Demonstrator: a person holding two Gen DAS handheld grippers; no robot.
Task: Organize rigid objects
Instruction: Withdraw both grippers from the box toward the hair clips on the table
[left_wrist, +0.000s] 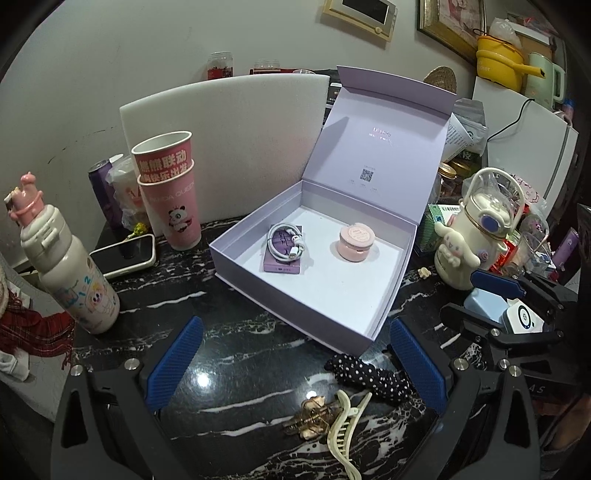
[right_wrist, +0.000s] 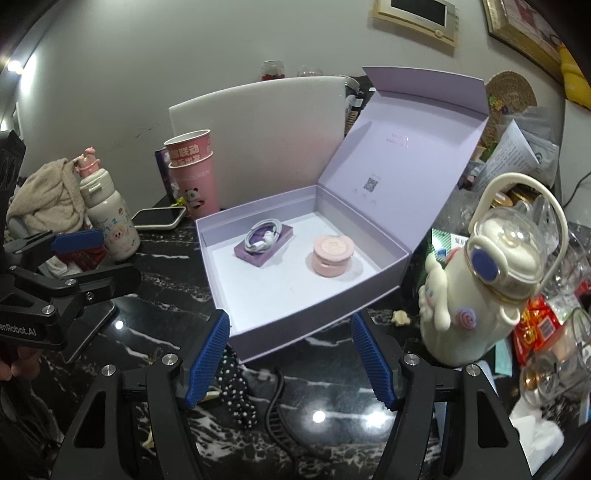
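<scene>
Black marble worktop (left_wrist: 236, 354) carries an open lilac gift box (left_wrist: 258, 258) just ahead of both claws. Left claw (left_wrist: 295, 365) gapes empty, a cream hair clip (left_wrist: 347, 432) beneath it. Right claw (right_wrist: 291, 358) stands released, nothing between its pads; a pink round case (right_wrist: 331, 254) lies in the box beyond.

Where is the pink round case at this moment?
In both wrist views the pink round case sits inside the open lilac box, on its right side, apart from the coiled white cable to its left.
</scene>
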